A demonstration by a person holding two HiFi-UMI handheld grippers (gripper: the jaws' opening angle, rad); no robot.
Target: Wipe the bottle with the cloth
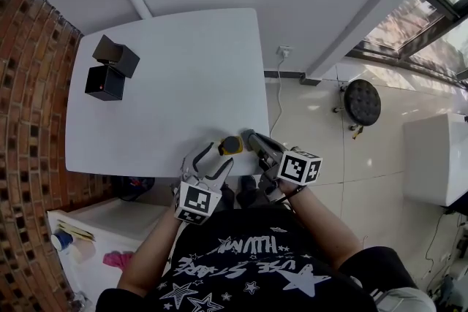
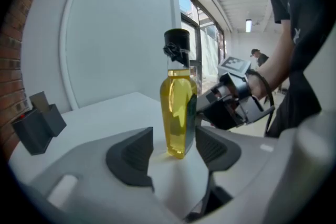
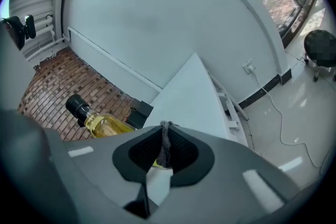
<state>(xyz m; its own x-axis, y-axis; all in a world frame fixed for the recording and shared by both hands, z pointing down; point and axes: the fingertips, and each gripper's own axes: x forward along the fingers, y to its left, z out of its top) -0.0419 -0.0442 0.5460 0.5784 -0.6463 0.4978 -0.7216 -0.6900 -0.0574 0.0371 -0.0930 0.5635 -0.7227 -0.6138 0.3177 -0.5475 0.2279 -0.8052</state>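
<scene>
A glass bottle [image 1: 231,145] of yellow liquid with a black cap stands upright at the near edge of the white table [image 1: 175,84]. In the left gripper view the bottle [image 2: 178,107] stands just past my open left gripper [image 2: 173,149], nearer its right pad [image 2: 212,147] and clear of the left pad. In the head view the left gripper [image 1: 219,154] sits just left of the bottle. My right gripper [image 1: 250,137] is on the bottle's right side and is shut on a thin dark grey cloth [image 3: 166,139]. The right gripper view shows the bottle [image 3: 100,124] to the left of the right gripper [image 3: 165,148].
Two black boxes [image 1: 110,69] sit at the table's far left, beside a brick wall [image 1: 29,120]. A white cabinet [image 1: 95,230] stands under the near left corner. On the tiled floor to the right are a black round stool [image 1: 363,101] and a white cable [image 1: 278,95].
</scene>
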